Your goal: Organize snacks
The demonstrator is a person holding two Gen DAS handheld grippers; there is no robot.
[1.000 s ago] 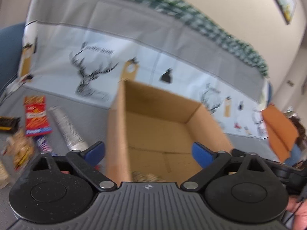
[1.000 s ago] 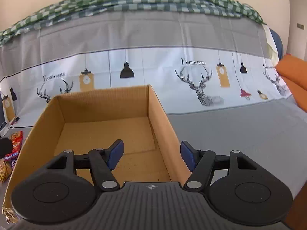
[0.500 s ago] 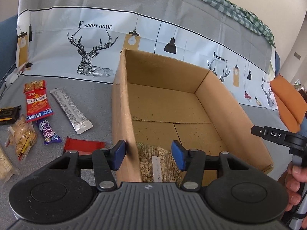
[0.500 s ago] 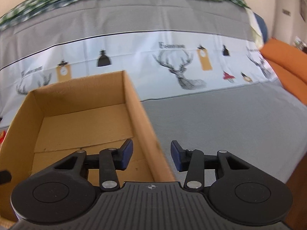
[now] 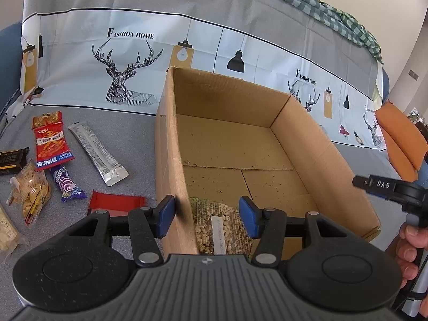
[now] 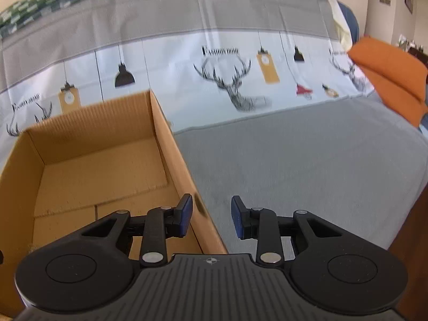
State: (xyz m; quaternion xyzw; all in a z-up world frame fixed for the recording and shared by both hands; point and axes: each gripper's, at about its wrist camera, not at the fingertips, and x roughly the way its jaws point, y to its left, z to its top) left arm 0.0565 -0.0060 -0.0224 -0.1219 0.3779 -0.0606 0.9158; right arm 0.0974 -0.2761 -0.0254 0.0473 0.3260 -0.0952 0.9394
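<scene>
An open cardboard box (image 5: 307, 144) stands on the grey sofa seat; it also shows in the right wrist view (image 6: 171, 136). A clear bag of nuts (image 5: 219, 224) lies in its near left corner. My left gripper (image 5: 207, 215) is open and empty, straddling the box's left wall above the bag. Loose snacks lie left of the box: a red packet (image 5: 50, 144), a silver stick pack (image 5: 97, 153), a purple candy (image 5: 67, 184), a red bar (image 5: 117, 203), a cracker bag (image 5: 30, 194). My right gripper (image 6: 211, 216) is open and empty, straddling the box's right wall.
A deer-print cover (image 5: 123, 64) drapes the sofa back behind the box. A dark bar (image 5: 12, 157) lies at the far left. An orange cushion (image 6: 390, 75) sits at the right. The other handle and hand (image 5: 401, 195) show at the right of the left wrist view.
My left gripper has narrowed and pulled back over the box's left wall, with the nut bag left lying in the box. My right gripper has swung right and narrowed, astride the right wall.
</scene>
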